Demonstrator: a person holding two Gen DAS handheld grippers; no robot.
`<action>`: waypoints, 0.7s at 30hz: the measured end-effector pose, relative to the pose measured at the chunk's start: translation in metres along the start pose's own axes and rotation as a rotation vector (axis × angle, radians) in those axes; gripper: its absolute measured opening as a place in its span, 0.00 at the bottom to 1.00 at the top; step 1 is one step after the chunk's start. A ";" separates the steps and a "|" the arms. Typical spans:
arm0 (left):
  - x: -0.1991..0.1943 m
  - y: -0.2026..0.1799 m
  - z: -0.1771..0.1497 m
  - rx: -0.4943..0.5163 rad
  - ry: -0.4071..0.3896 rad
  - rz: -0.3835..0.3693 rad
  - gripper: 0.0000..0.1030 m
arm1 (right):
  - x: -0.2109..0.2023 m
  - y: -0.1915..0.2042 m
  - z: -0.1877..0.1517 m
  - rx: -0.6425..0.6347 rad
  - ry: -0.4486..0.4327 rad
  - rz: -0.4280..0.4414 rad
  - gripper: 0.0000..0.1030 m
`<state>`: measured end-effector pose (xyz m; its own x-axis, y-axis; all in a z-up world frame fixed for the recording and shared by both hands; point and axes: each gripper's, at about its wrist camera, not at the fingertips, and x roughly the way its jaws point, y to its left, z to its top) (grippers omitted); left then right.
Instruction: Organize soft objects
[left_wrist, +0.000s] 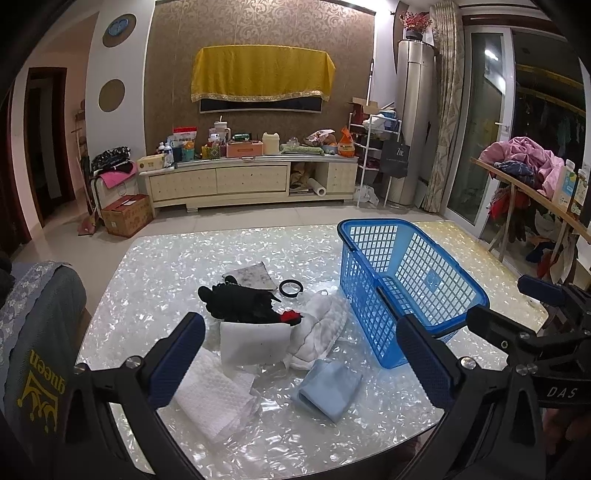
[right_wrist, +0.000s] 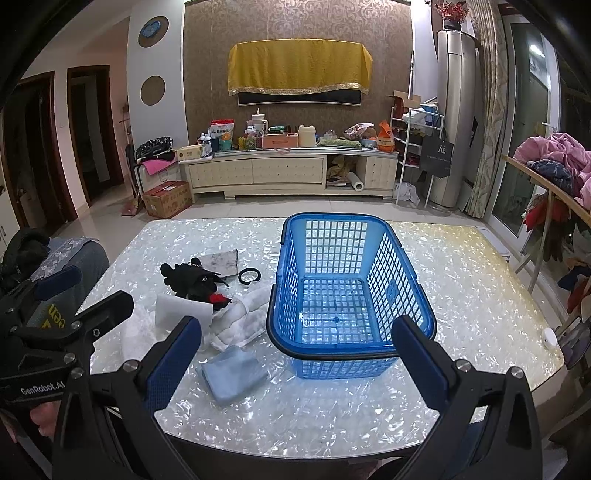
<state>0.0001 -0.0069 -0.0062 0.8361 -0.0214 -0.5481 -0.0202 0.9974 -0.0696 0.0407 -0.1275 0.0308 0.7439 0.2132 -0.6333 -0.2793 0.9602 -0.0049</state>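
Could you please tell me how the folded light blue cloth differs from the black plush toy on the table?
The folded light blue cloth is pale, flat and neatly squared; the black plush toy is dark, lumpy and has a red patch. The cloth lies alone nearest the camera; the toy sits farther back, against a white foam block. Both lie outside the blue plastic basket.

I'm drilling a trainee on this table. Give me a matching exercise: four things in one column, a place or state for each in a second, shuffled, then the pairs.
Things:
1. basket
2. blue cloth
3. black ring
4. black toy

Places or states:
A. folded flat, nearest the table's front edge
B. lying between the grey cloth and the basket
C. upright with nothing in it
D. behind the white sponge, red patch showing

Pairs: 1-C, 2-A, 3-B, 4-D
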 end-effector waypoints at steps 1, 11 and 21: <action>0.000 0.000 0.000 0.001 -0.002 0.000 1.00 | 0.000 0.000 0.000 -0.001 -0.001 0.001 1.00; 0.000 -0.004 0.002 0.003 0.012 -0.008 1.00 | 0.000 -0.001 -0.001 0.006 0.005 0.001 1.00; -0.001 -0.003 0.005 -0.009 0.017 -0.029 1.00 | 0.000 -0.001 -0.001 0.003 0.006 0.005 1.00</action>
<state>0.0019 -0.0099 -0.0012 0.8268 -0.0511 -0.5602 -0.0014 0.9957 -0.0929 0.0401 -0.1283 0.0306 0.7390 0.2171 -0.6378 -0.2811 0.9597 0.0010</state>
